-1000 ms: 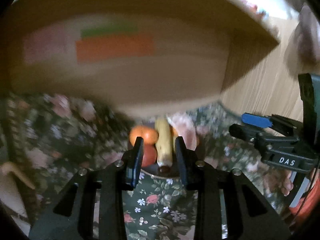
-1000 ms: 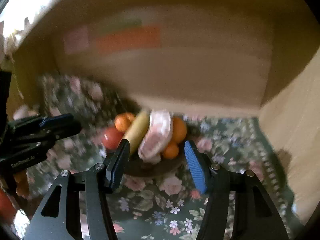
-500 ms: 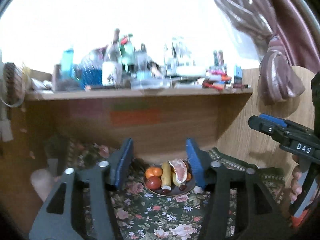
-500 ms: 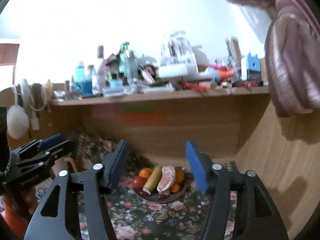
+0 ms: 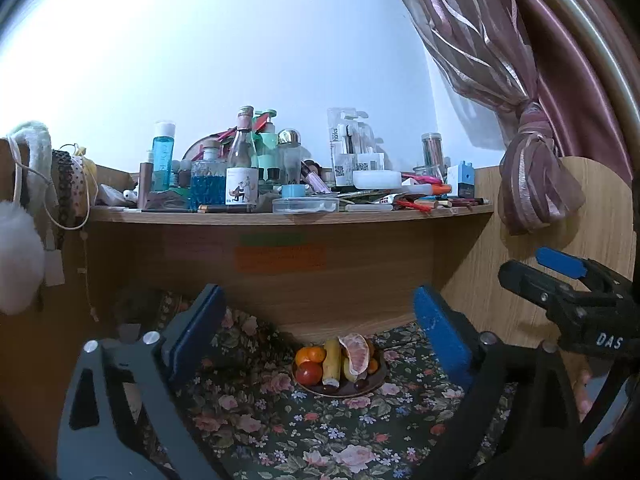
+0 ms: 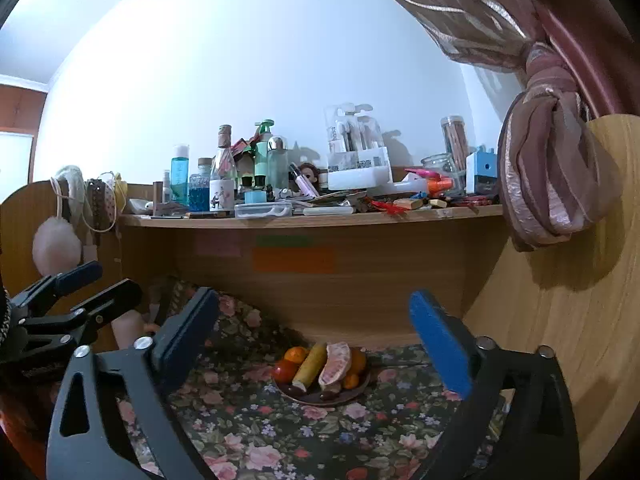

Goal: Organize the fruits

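Observation:
A dark round plate [image 5: 340, 391] sits on the floral cloth against the desk's wooden back panel. It holds a red tomato [image 5: 309, 373], an orange [image 5: 311, 355], a banana [image 5: 331, 362], a peeled pomelo wedge [image 5: 356, 355] and small oranges. The plate [image 6: 316, 399] also shows in the right wrist view, with the banana [image 6: 310, 364] and the pomelo wedge [image 6: 335, 364]. My left gripper [image 5: 320, 336] is open and empty, well back from the plate. My right gripper [image 6: 314, 334] is open and empty too, at a similar distance.
A wooden shelf [image 5: 288, 216] above the plate is crowded with bottles, jars and pens. A tied curtain [image 6: 552, 184] hangs over the wooden side panel [image 6: 560, 320] on the right. The floral cloth [image 5: 304, 436] covers the desk. The right gripper [image 5: 568, 292] shows at the left view's right edge.
Both grippers have pulled far back and up from the plate, so the shelf and wall came into view. The left jaws opened wide; the right jaws stayed open.

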`<state>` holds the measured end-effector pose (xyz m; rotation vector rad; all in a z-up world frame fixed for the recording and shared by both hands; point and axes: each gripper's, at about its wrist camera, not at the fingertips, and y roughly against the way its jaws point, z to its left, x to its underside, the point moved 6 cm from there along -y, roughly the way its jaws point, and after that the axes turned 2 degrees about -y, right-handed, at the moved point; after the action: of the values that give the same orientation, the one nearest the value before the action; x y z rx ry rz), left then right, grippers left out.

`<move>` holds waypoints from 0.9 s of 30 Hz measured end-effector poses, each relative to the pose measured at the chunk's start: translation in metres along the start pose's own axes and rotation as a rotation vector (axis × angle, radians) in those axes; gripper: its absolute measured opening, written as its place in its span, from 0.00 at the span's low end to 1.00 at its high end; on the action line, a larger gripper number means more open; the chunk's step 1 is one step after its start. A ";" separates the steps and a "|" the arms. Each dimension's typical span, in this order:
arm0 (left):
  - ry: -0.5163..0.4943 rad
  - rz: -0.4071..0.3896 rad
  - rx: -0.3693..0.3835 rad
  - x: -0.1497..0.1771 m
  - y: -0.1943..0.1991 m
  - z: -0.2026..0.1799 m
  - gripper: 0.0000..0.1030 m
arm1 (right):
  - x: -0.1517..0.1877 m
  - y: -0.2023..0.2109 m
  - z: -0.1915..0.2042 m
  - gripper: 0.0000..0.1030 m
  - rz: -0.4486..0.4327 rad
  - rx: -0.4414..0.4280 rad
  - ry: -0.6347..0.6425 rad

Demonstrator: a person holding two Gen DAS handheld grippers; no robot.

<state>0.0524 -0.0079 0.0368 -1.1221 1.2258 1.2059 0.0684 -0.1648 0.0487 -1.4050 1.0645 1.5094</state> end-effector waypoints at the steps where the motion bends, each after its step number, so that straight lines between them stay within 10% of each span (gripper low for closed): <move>1: 0.001 0.001 0.000 0.001 0.000 0.000 0.96 | 0.001 0.002 0.001 1.00 -0.003 0.005 0.003; 27: 0.020 0.033 -0.002 0.010 -0.007 0.002 1.00 | 0.009 -0.002 0.002 1.00 0.014 0.024 0.022</move>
<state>0.0589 -0.0062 0.0265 -1.1214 1.2626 1.2234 0.0694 -0.1623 0.0399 -1.4031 1.1046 1.4893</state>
